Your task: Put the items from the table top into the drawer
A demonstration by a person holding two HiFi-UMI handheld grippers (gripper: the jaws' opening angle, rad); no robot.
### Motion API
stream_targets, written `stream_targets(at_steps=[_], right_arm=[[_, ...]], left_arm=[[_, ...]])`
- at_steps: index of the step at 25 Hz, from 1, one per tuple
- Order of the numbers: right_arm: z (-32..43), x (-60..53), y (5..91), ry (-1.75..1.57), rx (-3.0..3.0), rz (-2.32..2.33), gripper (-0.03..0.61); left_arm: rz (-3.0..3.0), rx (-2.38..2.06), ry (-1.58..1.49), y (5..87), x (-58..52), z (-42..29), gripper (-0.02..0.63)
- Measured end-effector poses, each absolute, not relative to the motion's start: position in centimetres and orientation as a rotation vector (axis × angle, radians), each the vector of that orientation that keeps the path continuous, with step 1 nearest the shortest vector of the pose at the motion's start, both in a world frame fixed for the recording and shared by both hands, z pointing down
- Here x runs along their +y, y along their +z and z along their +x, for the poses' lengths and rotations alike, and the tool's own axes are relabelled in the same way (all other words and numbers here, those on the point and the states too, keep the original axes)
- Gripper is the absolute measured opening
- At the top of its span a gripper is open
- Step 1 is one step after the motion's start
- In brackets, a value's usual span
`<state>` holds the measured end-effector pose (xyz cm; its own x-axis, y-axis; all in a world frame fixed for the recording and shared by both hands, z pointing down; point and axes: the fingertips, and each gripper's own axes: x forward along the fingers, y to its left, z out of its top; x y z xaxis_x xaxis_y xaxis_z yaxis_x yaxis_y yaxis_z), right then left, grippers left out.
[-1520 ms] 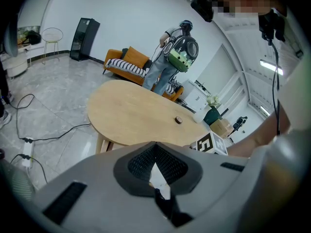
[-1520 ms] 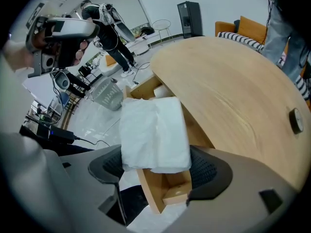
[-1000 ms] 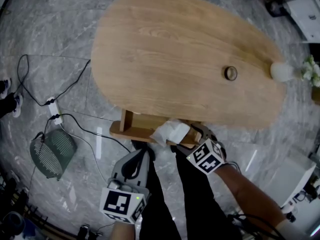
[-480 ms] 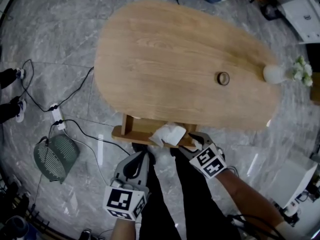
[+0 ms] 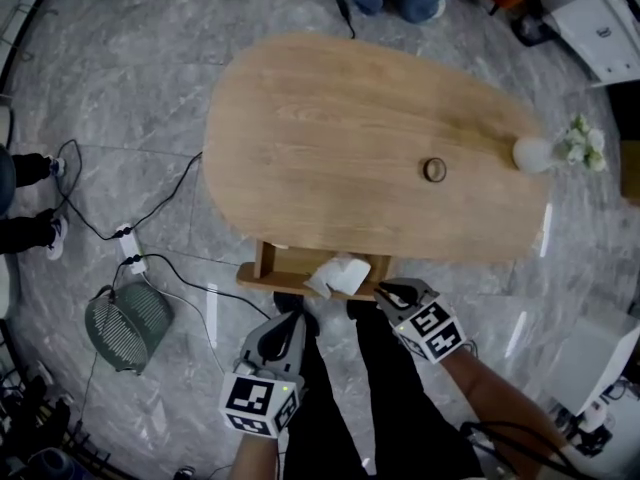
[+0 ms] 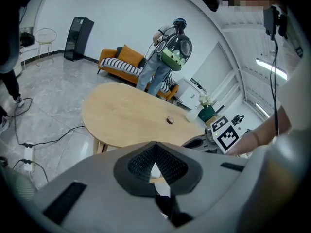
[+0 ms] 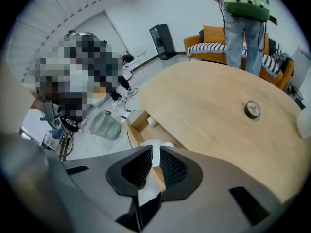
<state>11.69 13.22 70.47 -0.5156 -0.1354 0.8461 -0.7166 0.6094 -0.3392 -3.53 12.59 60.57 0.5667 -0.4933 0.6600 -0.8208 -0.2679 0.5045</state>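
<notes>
Now the right claw (image 5: pixel 384 292), just clenched empty, and the clenched left claw (image 5: pixel 291 320) hang near the cloth (image 5: pixel 340 274) in the drawer (image 5: pixel 268 264).

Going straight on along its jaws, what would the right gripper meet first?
Most likely the white cloth in the open drawer, though depth is unclear. The right gripper has jaws that have just been closing, with nothing between them.

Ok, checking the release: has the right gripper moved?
Yes: right gripper has drawn back off the drawer toward the person, jaws just closing on nothing.
</notes>
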Motion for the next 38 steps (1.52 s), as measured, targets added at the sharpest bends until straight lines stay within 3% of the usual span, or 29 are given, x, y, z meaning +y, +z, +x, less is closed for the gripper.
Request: stream_targets(at_steps=[20,38], right_arm=[[11.5,12.6,64.1,1.108,-2.109,0.819,0.048],[12.5,12.5,64.5,1.134,-2.121,0.834,0.048]], left_arm=[[2.002,-1.031,0.478,56.9,11.9,-2.4,0.000],[1.977,-1.043,0.477,57.4,11.1,-1.8,0.000]])
